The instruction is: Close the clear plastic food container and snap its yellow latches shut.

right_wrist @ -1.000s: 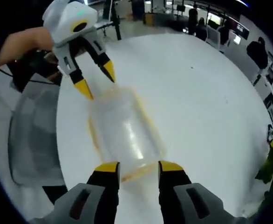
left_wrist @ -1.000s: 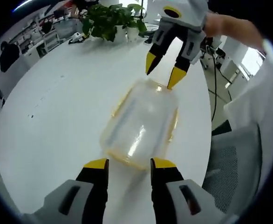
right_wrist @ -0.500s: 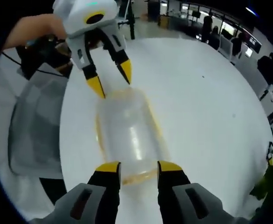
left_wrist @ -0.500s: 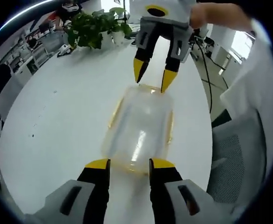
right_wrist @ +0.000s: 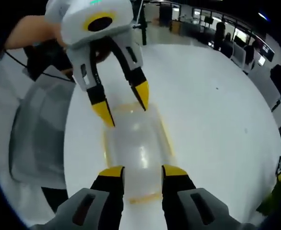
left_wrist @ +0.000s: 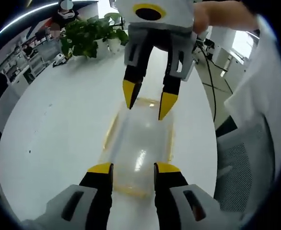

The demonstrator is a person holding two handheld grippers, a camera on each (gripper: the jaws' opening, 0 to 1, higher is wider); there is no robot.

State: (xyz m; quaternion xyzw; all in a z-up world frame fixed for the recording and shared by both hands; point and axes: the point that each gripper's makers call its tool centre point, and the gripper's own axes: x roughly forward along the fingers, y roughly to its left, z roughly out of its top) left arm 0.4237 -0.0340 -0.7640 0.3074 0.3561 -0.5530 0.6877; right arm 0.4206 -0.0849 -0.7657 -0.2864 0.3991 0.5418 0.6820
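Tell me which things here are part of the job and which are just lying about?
Part of the job:
- clear food box, with yellow latches
- left claw
- right claw

Just lying about:
- potted plant
- mesh office chair
- white table itself

We see both cams close, facing each other over the container (left_wrist: 136, 146), each past its own fingertips.

We see a white round table (left_wrist: 54, 124). On it: clear container (left_wrist: 138, 148) w/ yellow latches, near the edge; potted plant (left_wrist: 90, 36) at the far side.
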